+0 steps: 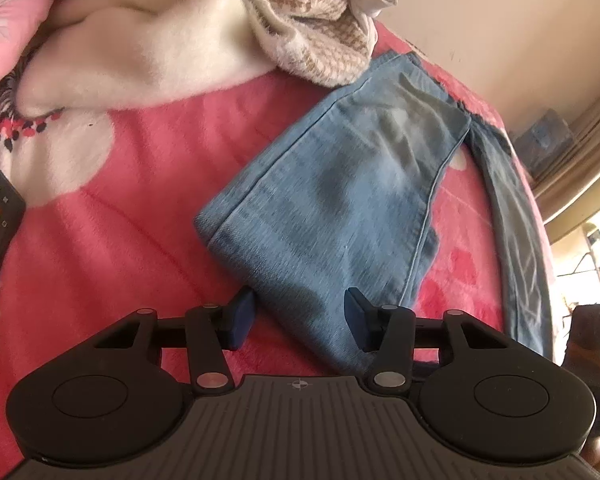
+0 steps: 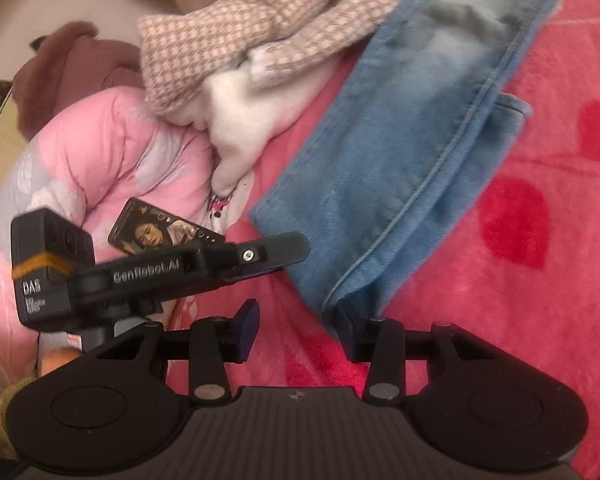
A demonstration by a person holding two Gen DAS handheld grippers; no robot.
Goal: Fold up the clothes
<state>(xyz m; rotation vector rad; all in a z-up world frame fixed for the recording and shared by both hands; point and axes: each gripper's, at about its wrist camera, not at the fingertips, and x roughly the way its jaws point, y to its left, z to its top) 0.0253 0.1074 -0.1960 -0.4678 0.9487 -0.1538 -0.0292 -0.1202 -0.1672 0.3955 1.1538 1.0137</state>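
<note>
On the pink fleece blanket [image 1: 148,208] lies the folded pale-blue denim jeans [image 1: 332,184]. Left gripper [image 1: 298,320] is spread w/ the jeans' near edge between its jaws, not pinched. Right gripper [image 2: 298,332] is spread too, at the near corner (pad contact unclear). Advice: grab both layers evenly, then fold across.

Soft, warm light and blurry, bent edges

Bright sun seems to come from the window [image 1: 592,248] at far right; the jeans [image 1: 340,208] look smeared, and corners go dark and round.
</note>
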